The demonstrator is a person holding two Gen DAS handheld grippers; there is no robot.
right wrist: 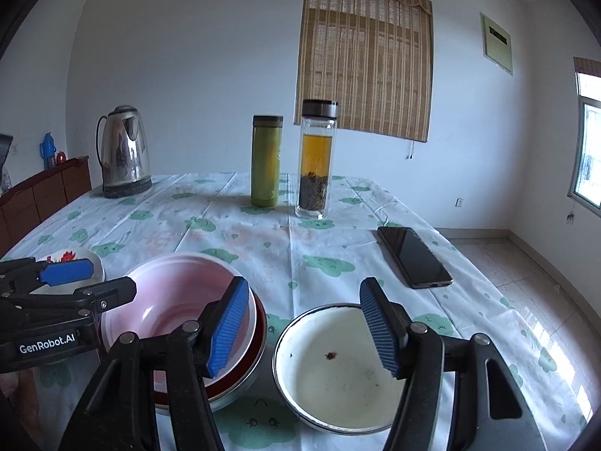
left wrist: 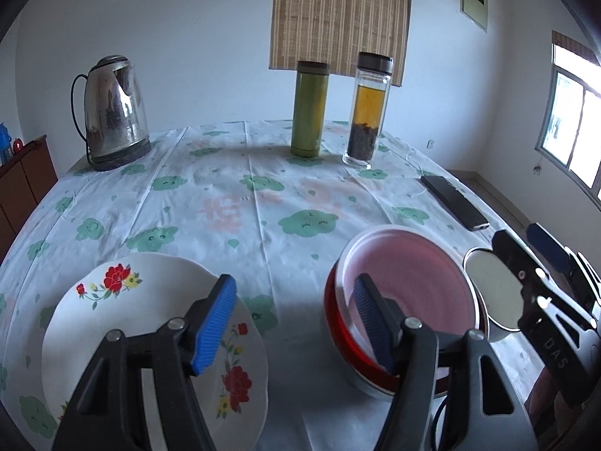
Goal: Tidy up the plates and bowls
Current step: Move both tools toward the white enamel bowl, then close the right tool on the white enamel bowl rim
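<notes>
Kettle (left wrist: 112,112) shiny metal; tablecloth (left wrist: 263,206) creased plastic.

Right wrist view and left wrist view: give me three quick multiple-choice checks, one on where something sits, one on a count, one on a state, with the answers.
1. Where does the phone lie?
A. On the tablecloth, right of the bowls
B. Inside the pink bowl
C. Beside the kettle

2. How many bowls are near the grippers?
A. One
B. Two
C. Four

3. What is the state of the white bowl?
A. Upside down
B. Full of soup
C. Upright, with a few dark specks inside

Answers:
1 A: the phone lies flat near the table's right edge.
2 B: only the pink bowl and the white bowl show; the flowered dish is a plate.
3 C: its open side faces up and specks dot the bottom.
</notes>
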